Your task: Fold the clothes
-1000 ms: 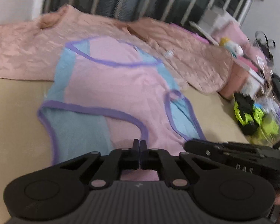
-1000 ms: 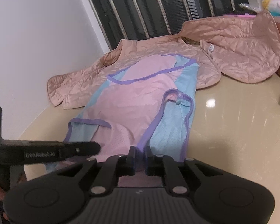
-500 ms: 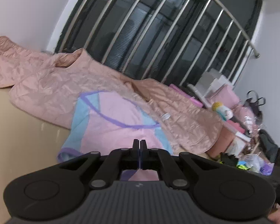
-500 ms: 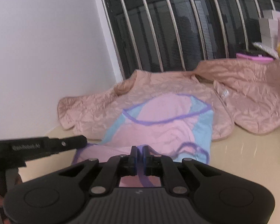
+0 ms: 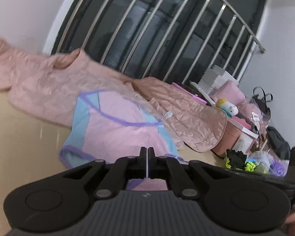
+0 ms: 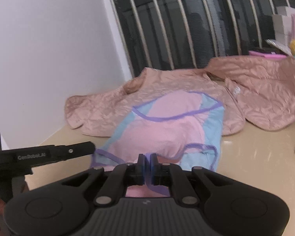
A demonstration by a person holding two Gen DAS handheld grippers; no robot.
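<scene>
Pink-and-blue top (image 6: 167, 131) with purple trim, spread on the beige table (image 6: 251, 157), its far part overlying a quilted pink jacket (image 6: 265, 98). Left gripper (image 5: 147, 153) and right gripper (image 6: 147, 160): both pinch the near hem, jaws narrowed on fabric, apparently lifted. Barred window (image 5: 167, 29) behind.

A glossy beige counter (image 6: 245, 157) is seen, set against a white wall and a barred window. A quilted peach jacket (image 6: 265, 90) is spread across its far side. A pink and blue shirt (image 6: 167, 129) (trimmed in purple) is laid partly over the jacket, partly on the bare surface. Clutter (image 5: 245, 157) is piled at one end; its items cannot be told apart.
</scene>
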